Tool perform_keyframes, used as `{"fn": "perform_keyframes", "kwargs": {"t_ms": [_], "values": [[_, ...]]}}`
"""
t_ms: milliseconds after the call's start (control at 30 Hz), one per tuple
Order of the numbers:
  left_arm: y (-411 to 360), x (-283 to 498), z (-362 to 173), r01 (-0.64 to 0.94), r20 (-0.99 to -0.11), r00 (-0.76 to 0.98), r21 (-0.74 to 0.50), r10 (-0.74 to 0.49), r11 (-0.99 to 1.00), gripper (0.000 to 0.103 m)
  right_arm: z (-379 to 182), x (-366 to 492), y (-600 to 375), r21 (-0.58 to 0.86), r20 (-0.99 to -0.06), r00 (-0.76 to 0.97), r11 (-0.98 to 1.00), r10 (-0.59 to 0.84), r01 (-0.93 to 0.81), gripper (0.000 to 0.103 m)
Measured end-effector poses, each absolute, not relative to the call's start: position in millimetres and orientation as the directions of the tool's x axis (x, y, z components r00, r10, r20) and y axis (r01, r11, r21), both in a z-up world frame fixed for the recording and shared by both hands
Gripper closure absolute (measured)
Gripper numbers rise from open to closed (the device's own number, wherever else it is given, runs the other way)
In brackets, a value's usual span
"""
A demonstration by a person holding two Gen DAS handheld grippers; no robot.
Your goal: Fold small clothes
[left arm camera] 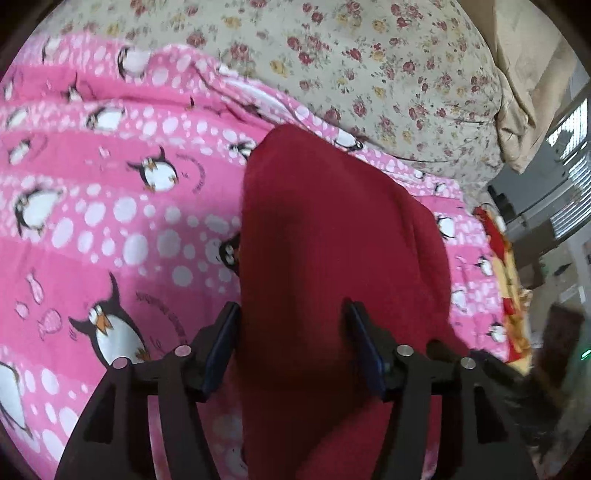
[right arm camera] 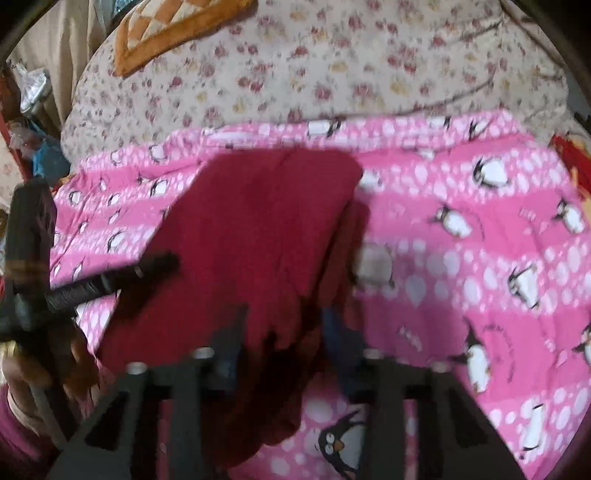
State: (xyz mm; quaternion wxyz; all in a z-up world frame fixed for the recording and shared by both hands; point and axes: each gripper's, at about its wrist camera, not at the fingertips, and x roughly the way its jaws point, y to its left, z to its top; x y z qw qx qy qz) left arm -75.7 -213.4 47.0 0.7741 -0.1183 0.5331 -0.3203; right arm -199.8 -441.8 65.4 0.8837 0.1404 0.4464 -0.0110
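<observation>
Down at the bottom of the left wrist view, the left gripper stands with its two black, blue-padded fingers spread apart over a dark red knitted garment, the cloth running between them without either pad visibly pressing it. That garment lies on a pink bedspread printed with penguins and white dots, stretching away from the gripper toward the far edge of the spread. In the right wrist view, which is blurred, the right gripper is also parted, and the near edge of the same garment bunches up in dark folds between its fingers; whether the pads grip the cloth cannot be told. Off to the left of that view the other gripper reaches across the garment's left side, held by a person's hand in the lower left corner. Beyond the pink bedspread lies a cream sheet scattered with small red and yellow flowers, covering the far side of the bed. On it, at the top left of the right wrist view, rests an orange-bordered patchwork cushion. A beige curtain-like cloth hangs at the right of the left wrist view, and a red and yellow patterned fabric edges the bedspread just below it.
</observation>
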Motion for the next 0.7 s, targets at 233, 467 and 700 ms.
{"fn": "perform_keyframes", "kwargs": {"t_ms": [233, 467, 700], "values": [[-209, -68, 37, 0.33, -0.74, 0.202, -0.565, -0.641, 0.756, 0.051, 66, -210, -453, 0.335, -0.745, 0.648, 0.929, 0.161, 0.154, 0.062], [-214, -61, 28, 0.329, -0.728, 0.166, -0.595, -0.665, 0.733, 0.037, 55, -178, -483, 0.456, -0.698, 0.68, 0.871, 0.224, 0.182, 0.027], [-221, -62, 30, 0.406, -0.728, 0.152, -0.571, -0.669, 0.714, 0.045, 22, -143, -484, 0.54, -0.678, 0.651, 0.833, 0.341, 0.125, 0.034]]}}
